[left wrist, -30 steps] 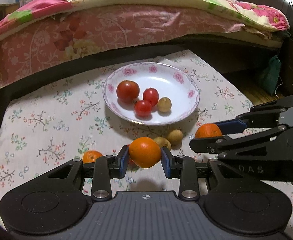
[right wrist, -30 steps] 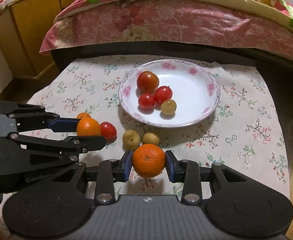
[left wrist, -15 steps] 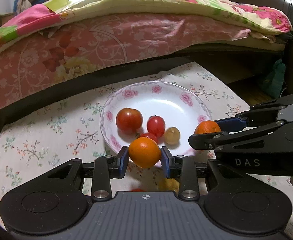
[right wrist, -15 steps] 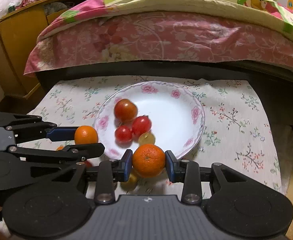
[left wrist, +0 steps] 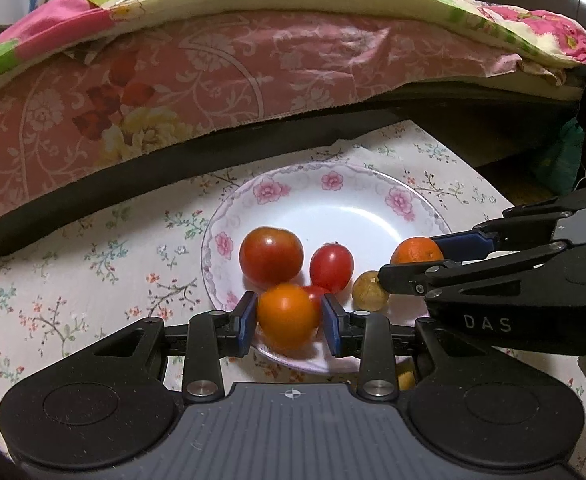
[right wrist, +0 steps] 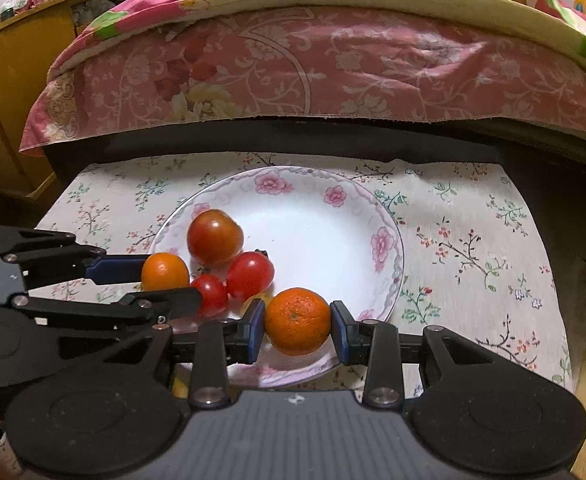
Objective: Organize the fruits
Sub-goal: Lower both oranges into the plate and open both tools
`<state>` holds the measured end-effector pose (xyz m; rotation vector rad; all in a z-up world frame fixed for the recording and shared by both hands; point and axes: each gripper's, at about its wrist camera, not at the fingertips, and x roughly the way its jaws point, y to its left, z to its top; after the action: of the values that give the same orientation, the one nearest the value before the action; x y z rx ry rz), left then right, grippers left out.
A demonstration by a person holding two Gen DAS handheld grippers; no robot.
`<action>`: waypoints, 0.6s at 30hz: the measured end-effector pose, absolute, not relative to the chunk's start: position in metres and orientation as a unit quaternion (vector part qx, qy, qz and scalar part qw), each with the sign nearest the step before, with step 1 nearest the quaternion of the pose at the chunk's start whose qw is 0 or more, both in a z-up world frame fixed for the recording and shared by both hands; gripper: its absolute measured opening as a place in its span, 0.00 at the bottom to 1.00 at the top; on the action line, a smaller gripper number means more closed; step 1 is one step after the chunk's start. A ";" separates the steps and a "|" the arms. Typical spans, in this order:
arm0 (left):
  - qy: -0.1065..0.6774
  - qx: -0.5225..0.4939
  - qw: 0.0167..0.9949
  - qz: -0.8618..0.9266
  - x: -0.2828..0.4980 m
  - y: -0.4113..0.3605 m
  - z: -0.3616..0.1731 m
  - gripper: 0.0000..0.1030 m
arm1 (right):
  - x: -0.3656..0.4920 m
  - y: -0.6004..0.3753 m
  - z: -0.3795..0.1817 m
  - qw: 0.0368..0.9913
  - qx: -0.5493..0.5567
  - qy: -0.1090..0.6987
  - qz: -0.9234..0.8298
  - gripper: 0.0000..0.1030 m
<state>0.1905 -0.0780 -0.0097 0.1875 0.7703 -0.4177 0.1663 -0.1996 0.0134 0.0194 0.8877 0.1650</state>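
Two oranges are each gripped over the near edge of a white plate point(left wrist: 373, 200) with pink flowers on its rim. The left gripper point(left wrist: 288, 317) is clamped on the smooth orange point(left wrist: 287, 316); the right gripper point(right wrist: 298, 322) is clamped on the dimpled orange point(right wrist: 298, 320). In the plate lie a large tomato point(left wrist: 271, 255), two smaller red tomatoes point(right wrist: 249, 274) and a small yellowish fruit point(left wrist: 369, 291), bunched close together. The plate sits on a floral tablecloth point(right wrist: 473, 248). Just behind stands a bed with a pink patterned bedspread point(left wrist: 213, 80).
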 end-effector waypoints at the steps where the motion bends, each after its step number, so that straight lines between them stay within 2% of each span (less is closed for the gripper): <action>1: 0.372 0.091 0.901 -0.202 0.192 -0.079 -0.009 0.40 | 0.168 -0.200 0.013 0.901 0.010 0.426 0.079 0.34; 10: 0.369 0.083 0.903 -0.202 0.200 -0.082 -0.008 0.42 | 0.177 -0.208 0.012 0.904 0.026 0.419 0.080 0.34; 14: 0.363 0.080 0.907 -0.199 0.200 -0.081 -0.004 0.51 | 0.178 -0.211 0.013 0.904 0.035 0.419 0.076 0.34; 18: 0.357 0.077 0.910 -0.195 0.199 -0.078 0.002 0.56 | 0.176 -0.213 0.018 0.908 0.044 0.409 0.073 0.35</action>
<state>0.1992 -0.0777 0.0022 0.1582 0.7357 -0.4030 0.1761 -0.2133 0.0181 0.0898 0.8445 0.1513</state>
